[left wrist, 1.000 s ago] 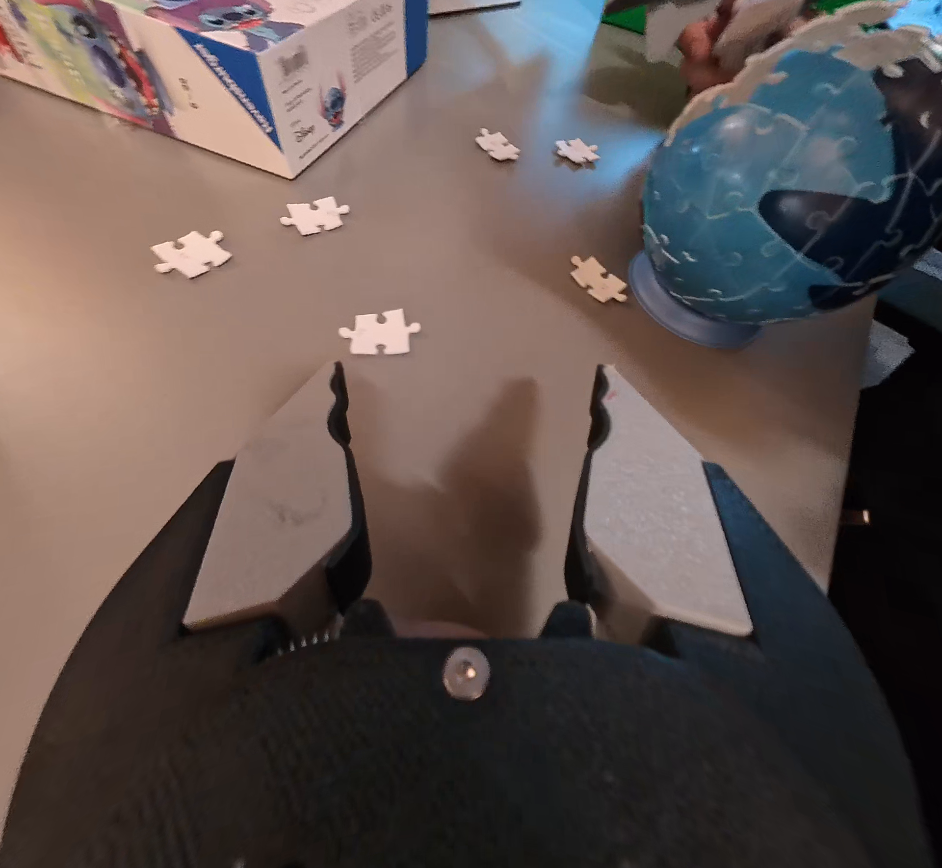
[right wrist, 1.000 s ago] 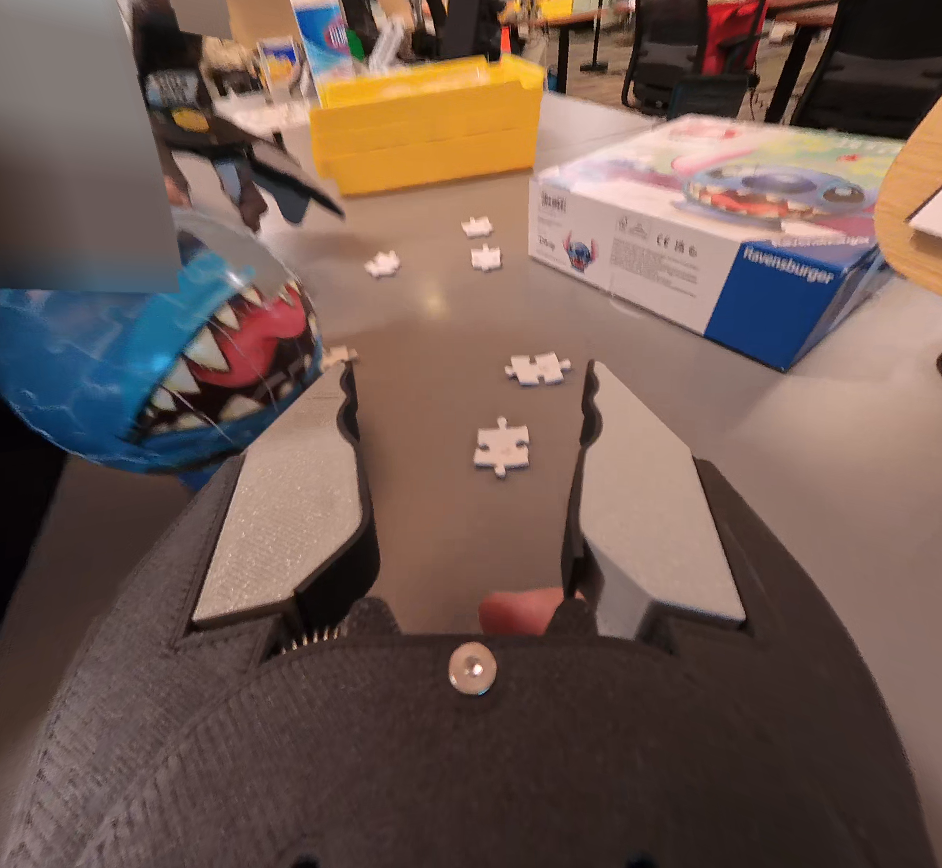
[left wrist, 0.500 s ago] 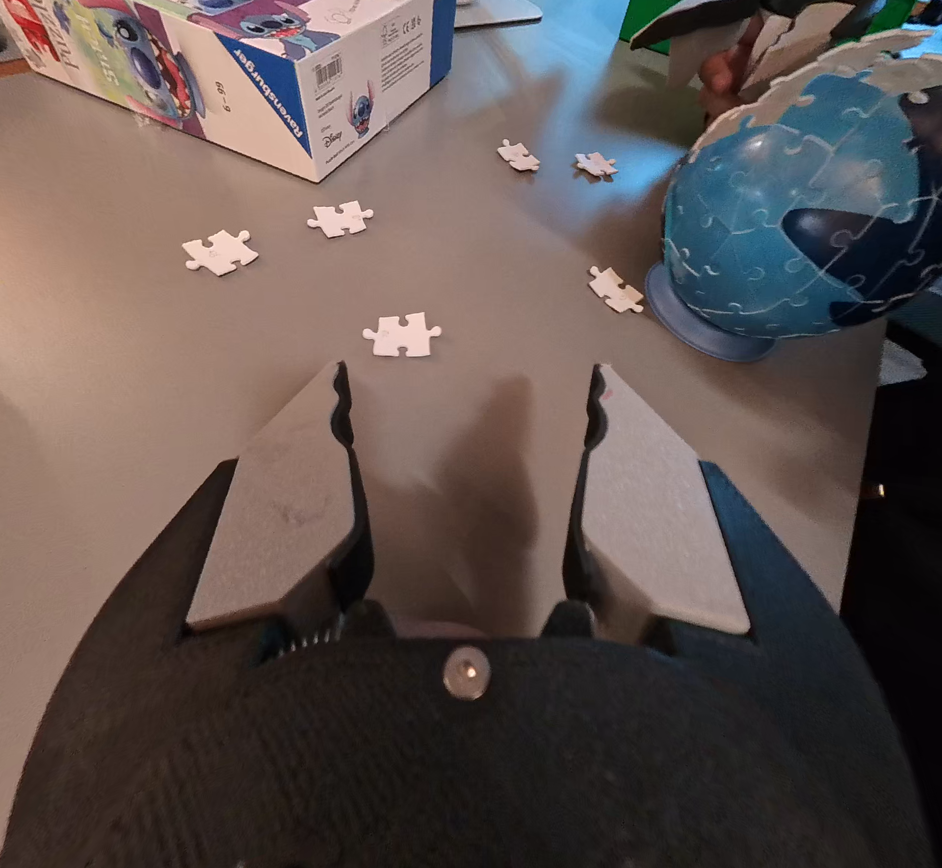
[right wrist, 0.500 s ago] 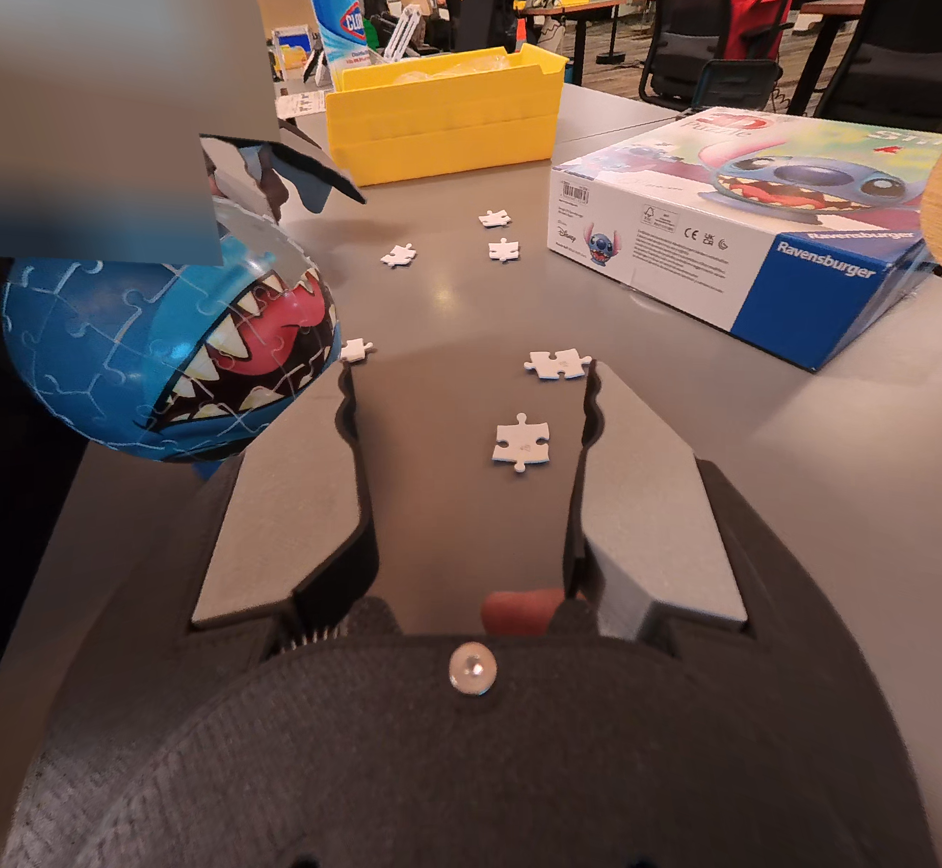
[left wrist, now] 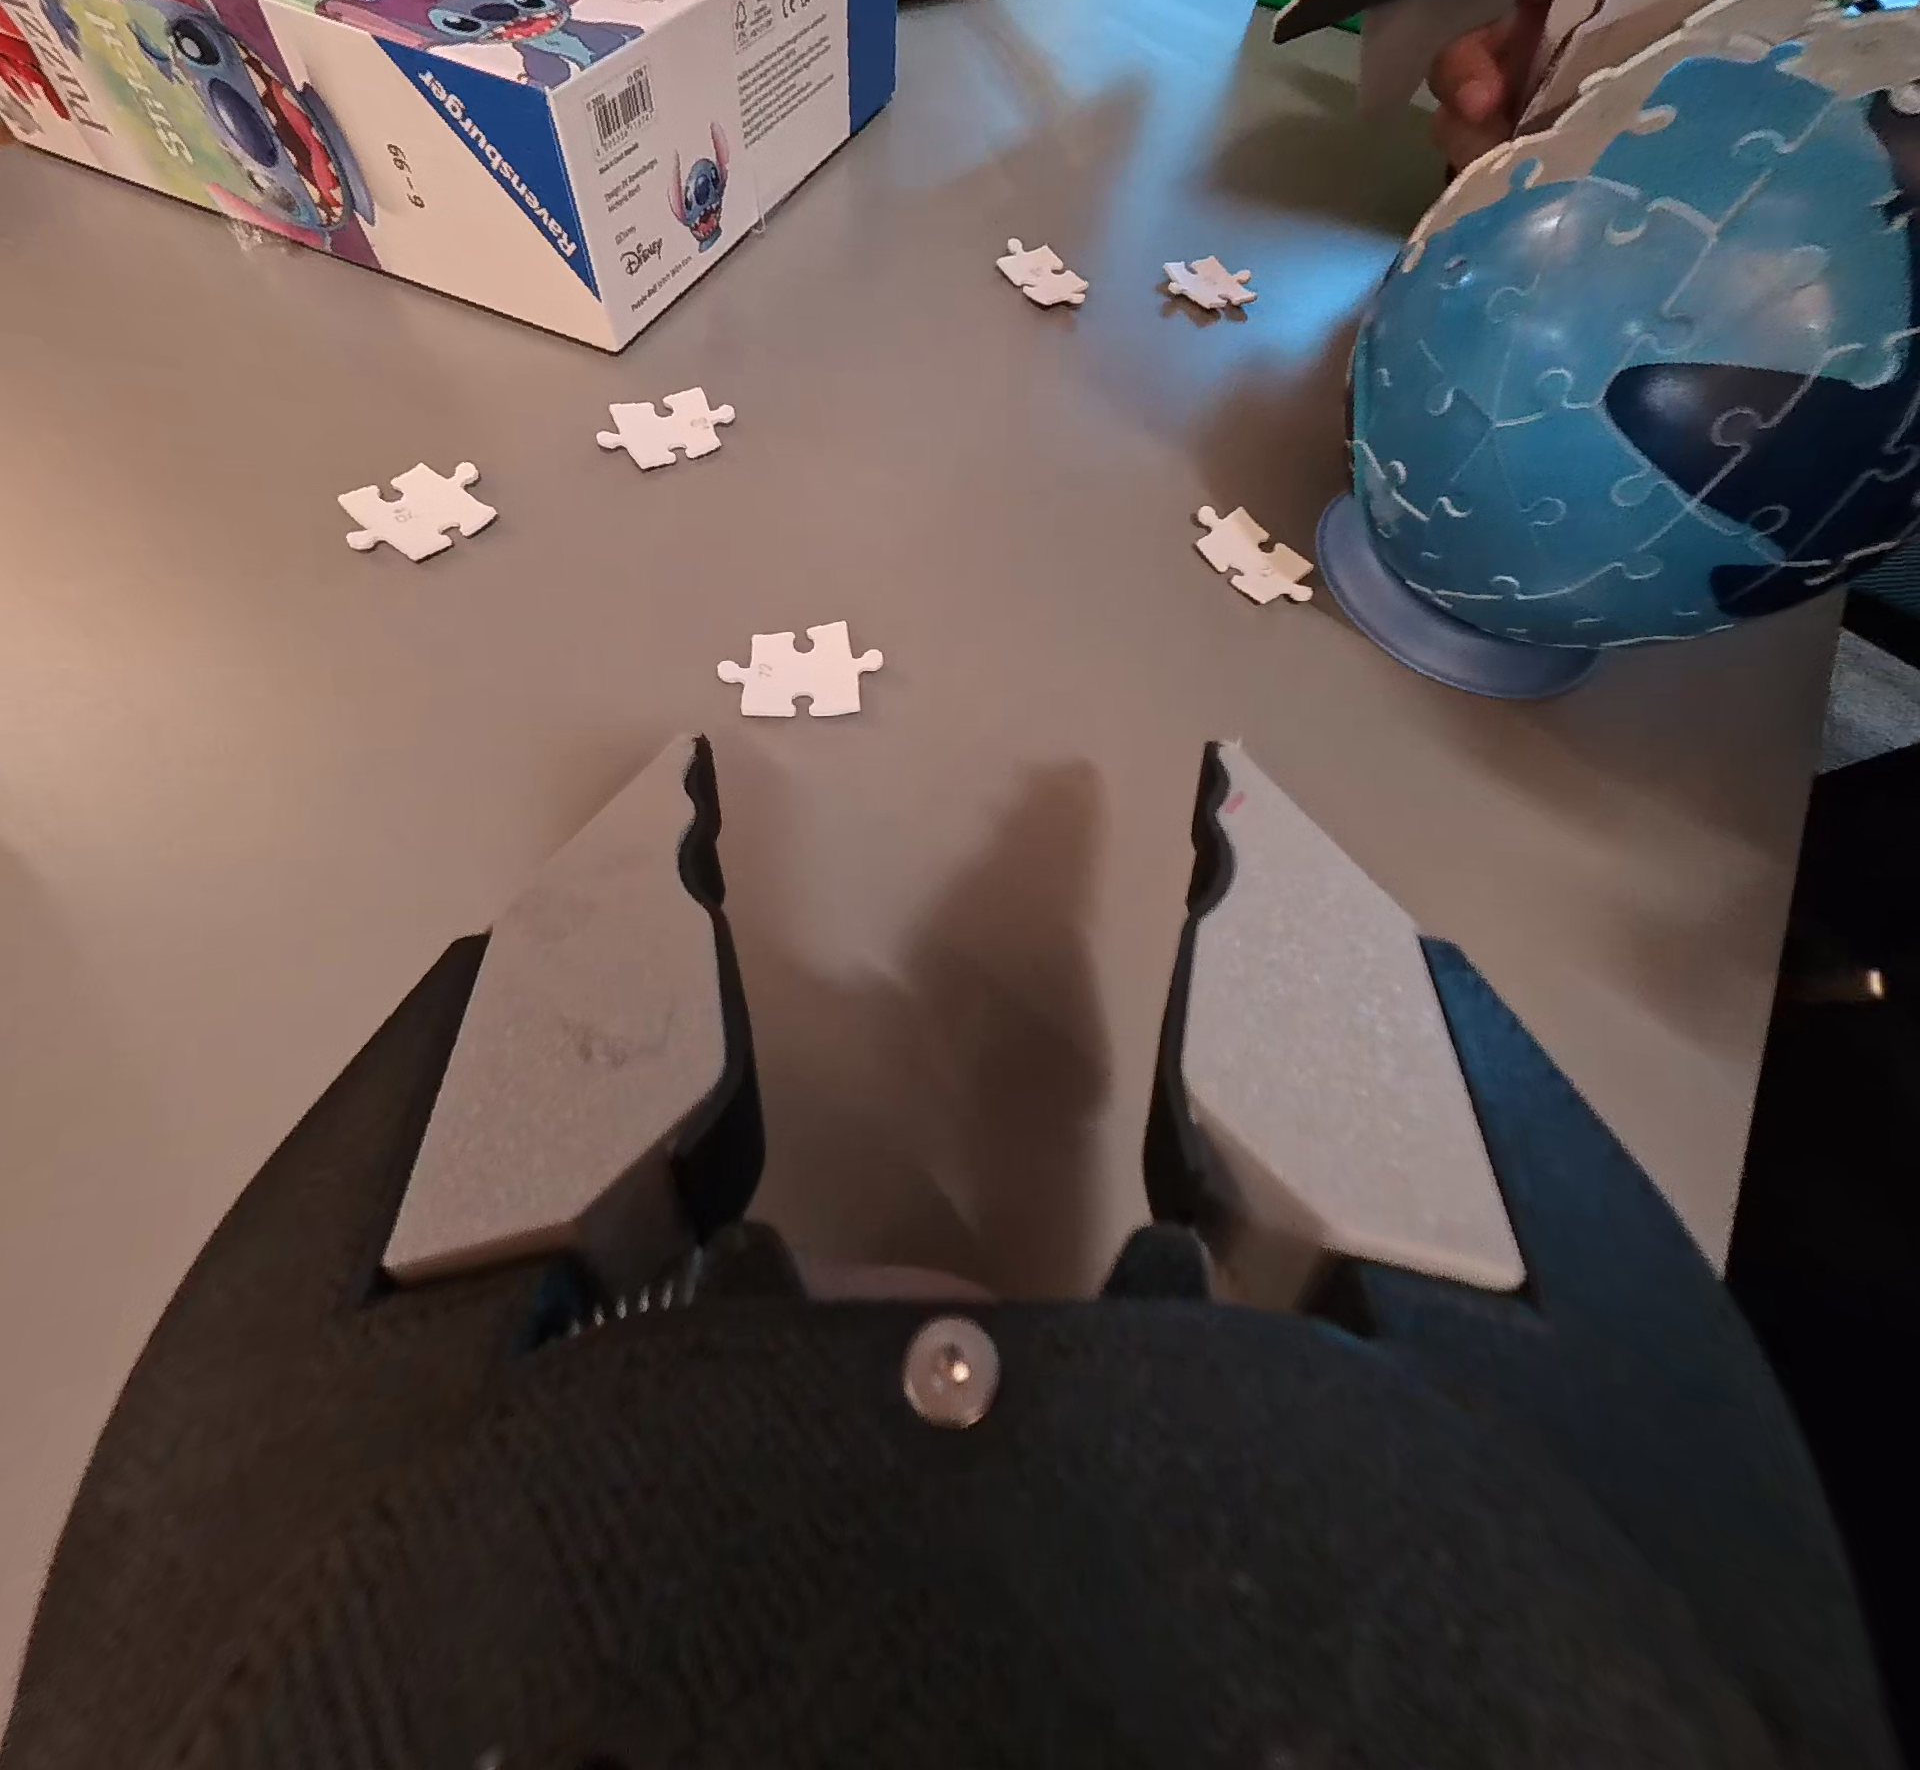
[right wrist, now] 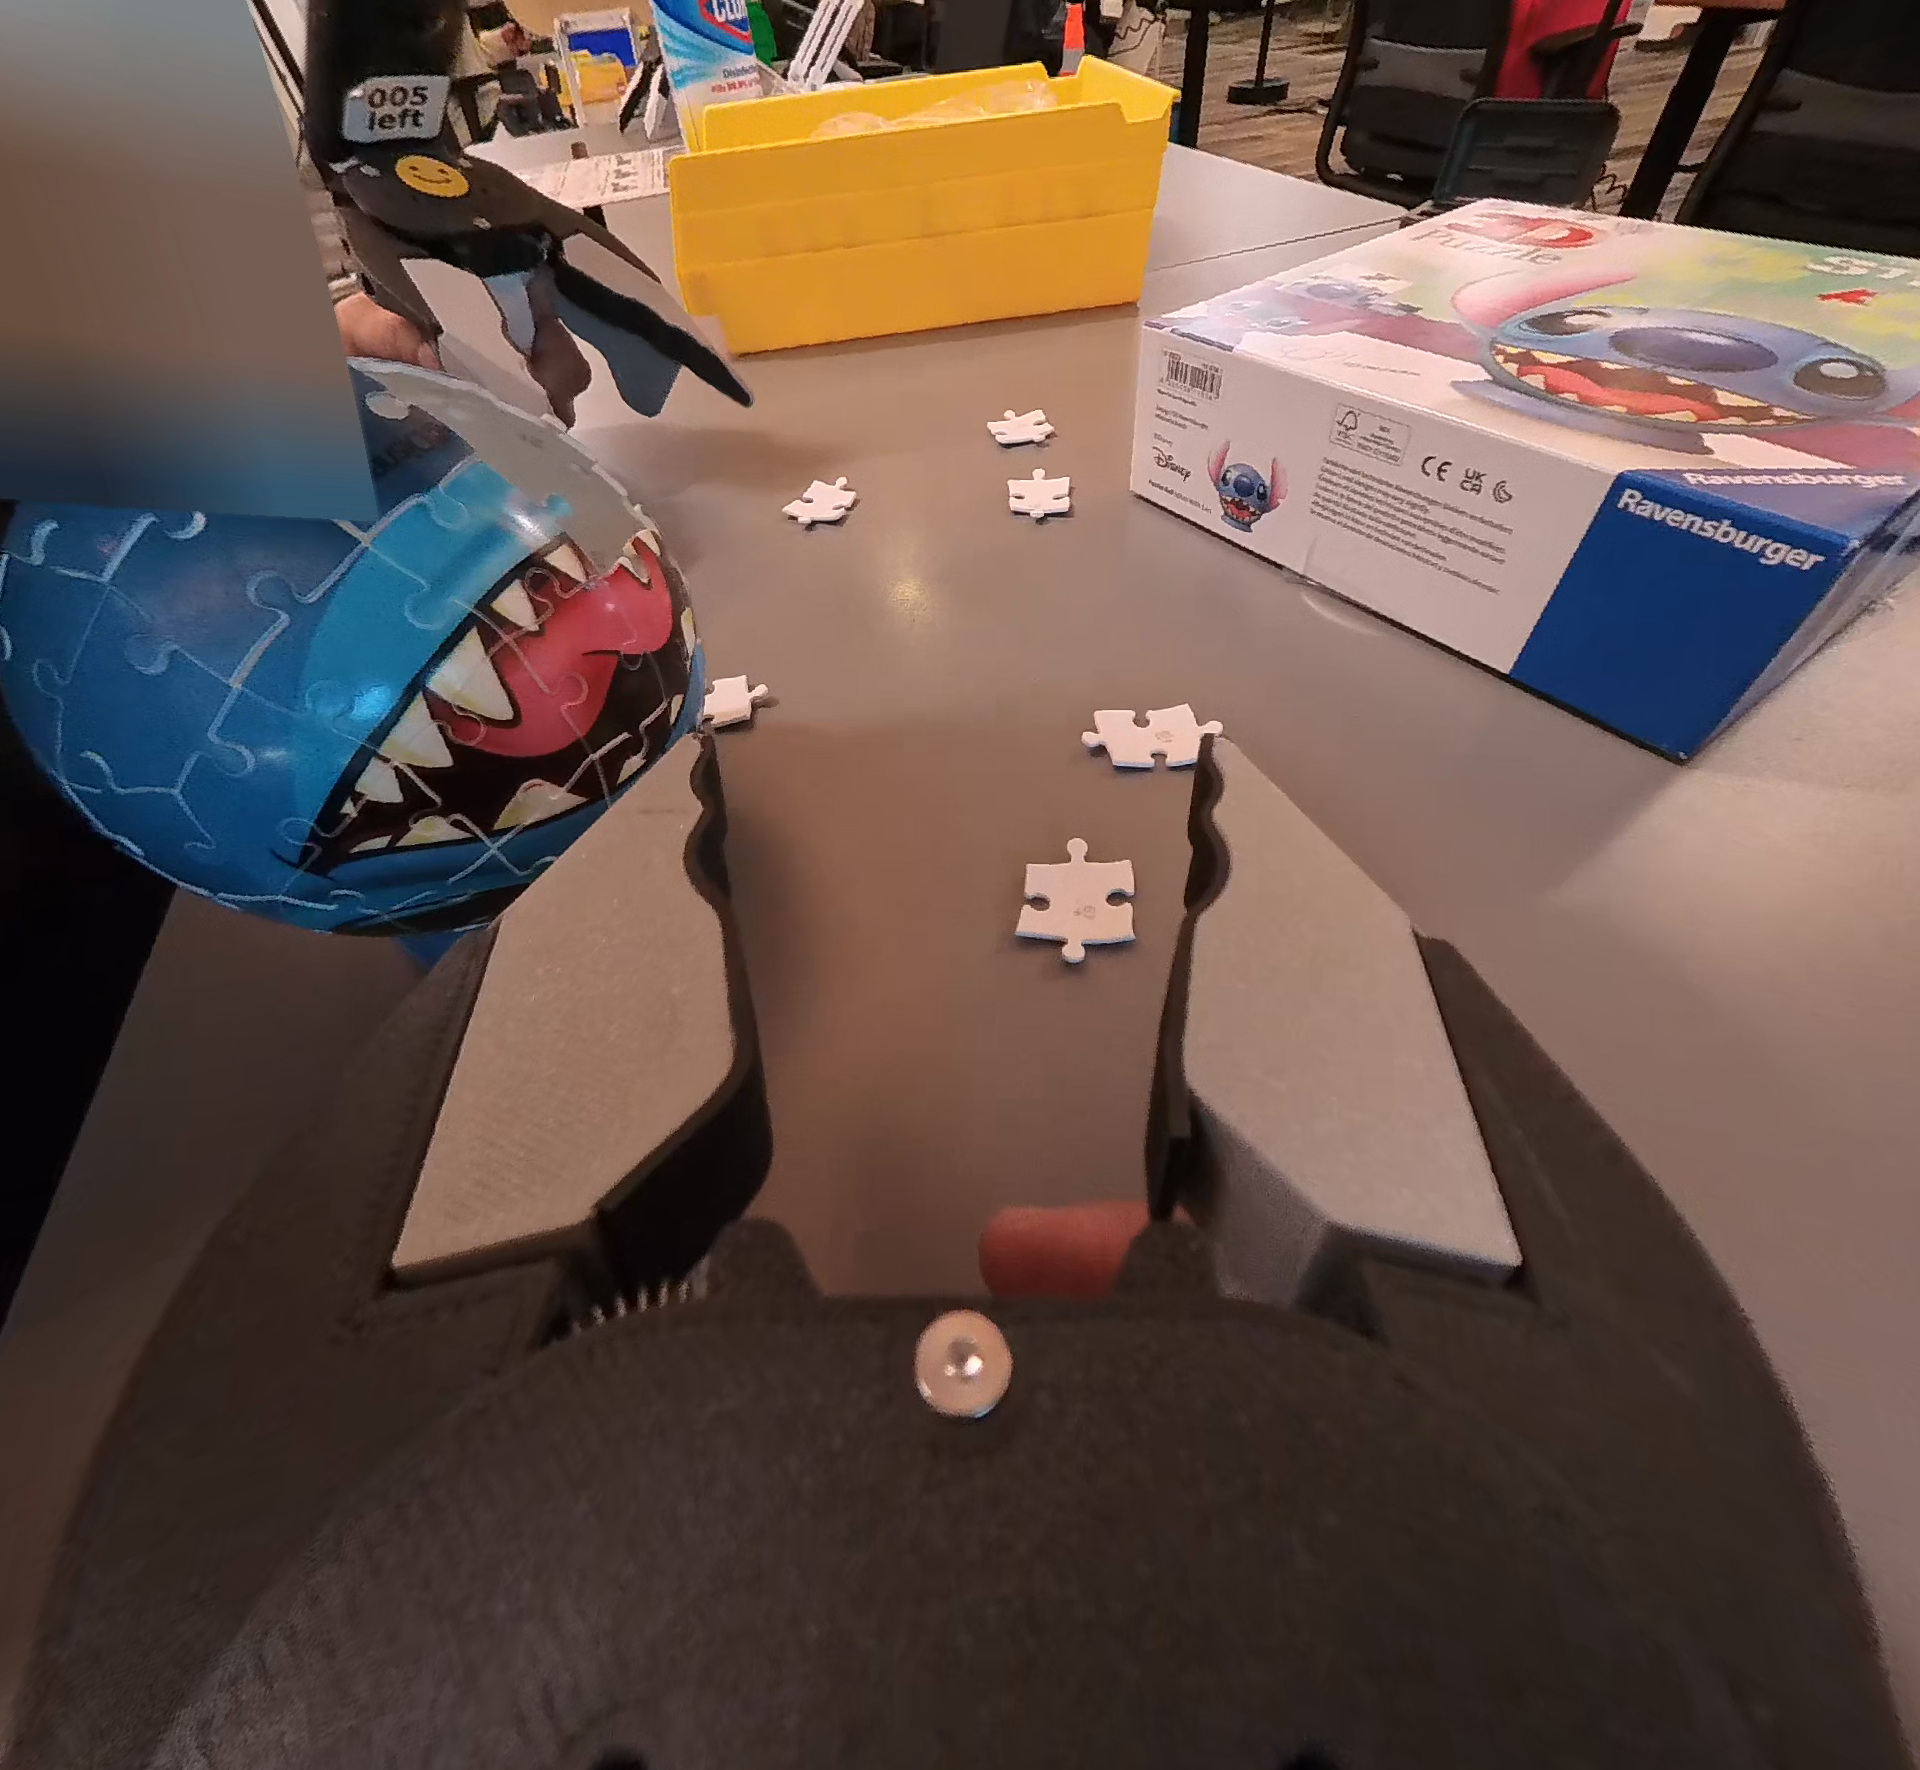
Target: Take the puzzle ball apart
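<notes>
The blue puzzle ball (left wrist: 1558, 432) sits on a blue ring stand (left wrist: 1444, 645) at the table's right edge. Its top is open, showing white piece backs (left wrist: 1683, 47). In the right wrist view the ball (right wrist: 260, 681) is at the left, its toothed mouth facing me. My left gripper (left wrist: 956, 749) is open and empty, low over the table, left of the ball. My right gripper (right wrist: 951, 764) is open and empty, just right of the ball. Several loose white pieces lie face down, one (left wrist: 800, 671) just ahead of my left fingertips, one (right wrist: 1075, 899) between my right fingers.
The puzzle box (left wrist: 499, 58) lies at the back left, at the right in the right wrist view (right wrist: 1558, 473). A yellow bin (right wrist: 914, 203) and a wipes canister (right wrist: 696, 6) stand behind. The grey table (left wrist: 208, 785) ends close beside the ball. Office chairs stand beyond.
Almost nothing. Both grippers stay open and have only drifted slightly. The loose pieces and the ball have not moved.
</notes>
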The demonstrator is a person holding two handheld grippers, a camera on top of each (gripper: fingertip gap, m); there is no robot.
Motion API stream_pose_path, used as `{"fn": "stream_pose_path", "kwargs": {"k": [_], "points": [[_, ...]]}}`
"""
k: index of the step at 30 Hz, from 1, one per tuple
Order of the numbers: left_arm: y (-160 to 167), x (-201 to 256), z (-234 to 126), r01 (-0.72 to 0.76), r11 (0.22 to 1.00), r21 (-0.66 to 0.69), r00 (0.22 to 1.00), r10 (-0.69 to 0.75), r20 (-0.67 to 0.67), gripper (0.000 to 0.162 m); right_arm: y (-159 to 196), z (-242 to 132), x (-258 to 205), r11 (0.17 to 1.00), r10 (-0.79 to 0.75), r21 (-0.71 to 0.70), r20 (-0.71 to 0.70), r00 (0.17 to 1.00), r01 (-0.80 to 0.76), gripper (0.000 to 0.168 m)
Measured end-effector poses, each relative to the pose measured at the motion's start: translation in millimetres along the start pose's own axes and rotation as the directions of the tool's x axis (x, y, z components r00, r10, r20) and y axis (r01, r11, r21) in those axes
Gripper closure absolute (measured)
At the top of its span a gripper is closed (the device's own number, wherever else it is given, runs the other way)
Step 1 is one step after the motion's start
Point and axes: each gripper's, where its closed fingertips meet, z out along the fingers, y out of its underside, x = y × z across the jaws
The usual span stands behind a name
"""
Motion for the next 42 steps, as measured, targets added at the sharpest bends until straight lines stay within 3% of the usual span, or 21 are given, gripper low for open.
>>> {"fn": "stream_pose_path", "kwargs": {"k": [13, 17, 23, 31, 42], "points": [[2, -1, 2, 0.056, 0.998, -0.021, 0.998, -0.057, -0.041, 0.075, -1, 0, -13, 1.0, -0.029, -0.003, 0.027, 0.999, 0.029, 0.083], [0, 13, 5, 0.032, 0.999, -0.021, 0.992, -0.035, -0.124, 0.074, -6, -6, -22, 0.999, -0.052, 0.005, 0.061, 0.997, 0.052, 0.082], [-4, 73, 31, -0.15, 0.988, -0.047, 0.932, 0.126, -0.341, 0.062, -22, -24, -68, 0.996, -0.069, 0.07, 0.182, 0.981, 0.057, 0.075], [-7, 105, 60, -0.388, 0.921, -0.032, 0.859, 0.348, -0.376, 0.055, -20, -12, -131, 0.981, -0.192, 0.037, 0.075, 0.979, 0.189, 0.066], [-17, 139, 66, -0.409, 0.911, 0.055, 0.806, 0.389, -0.446, 0.06, -14, 13, -149, 0.937, -0.339, -0.106, -0.062, 0.939, 0.332, 0.058]]}}
